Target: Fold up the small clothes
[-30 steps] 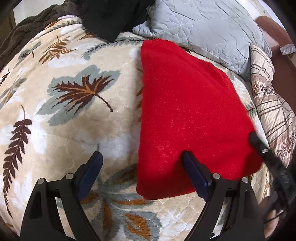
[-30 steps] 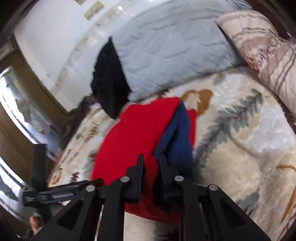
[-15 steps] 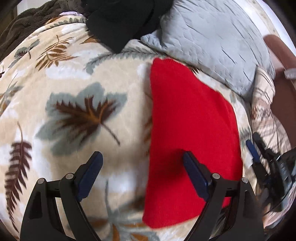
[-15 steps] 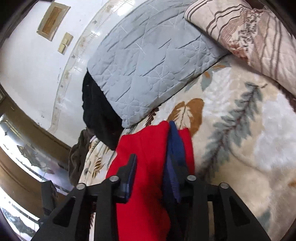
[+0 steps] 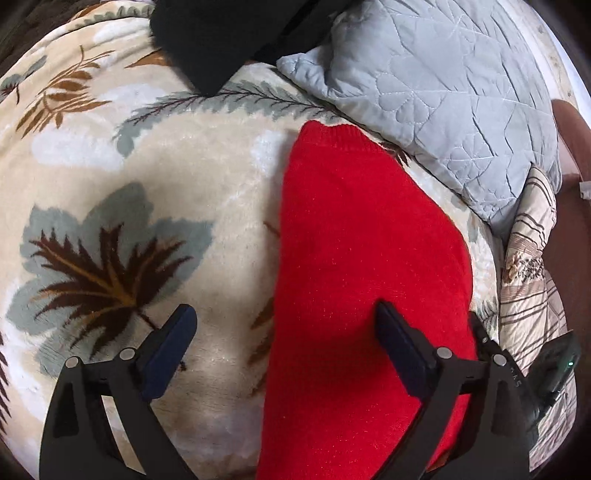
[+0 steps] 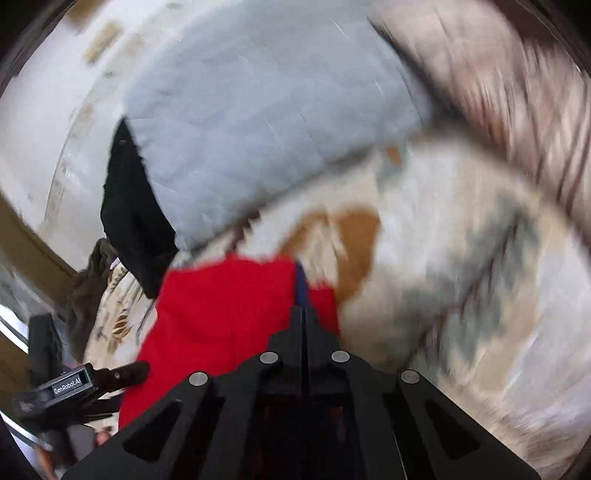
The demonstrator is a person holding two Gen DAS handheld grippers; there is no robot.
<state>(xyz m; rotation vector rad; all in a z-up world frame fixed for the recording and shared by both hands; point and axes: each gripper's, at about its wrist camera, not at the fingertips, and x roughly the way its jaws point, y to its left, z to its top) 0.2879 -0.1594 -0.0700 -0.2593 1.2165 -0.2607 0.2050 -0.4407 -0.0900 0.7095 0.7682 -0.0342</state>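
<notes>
Nearest in the left wrist view, the left gripper [image 5: 284,343] hangs over the bed with its jaws opening wide. The left finger is above bare blanket and the right finger above the cloth, and nothing is pinched between them.

Under and just beyond it lies the red garment [image 5: 362,258], a knitted piece spread flat on the leaf-patterned blanket [image 5: 110,206]. It forms a long, smooth-edged panel running from the near edge of the view away toward the pillows. Its left edge is straight and its surface shows no loose flaps, so at least one lengthwise fold looks done.

In the right wrist view, which is blurred, the right gripper [image 6: 302,314] is clenched tight, pads together, at the near right edge of the same garment [image 6: 221,314]. Whether any cloth is caught between the pads cannot be told from the blur.

What seems left is to bring the near end over the far end to make a compact packet, then set it aside.

Farther off, a grey quilted pillow [image 5: 443,92] lies against the garment's far right side. A striped pillow [image 5: 532,266] sits to the right. A black cloth [image 5: 229,33] rests at the far edge, possibly another item awaiting folding.
</notes>
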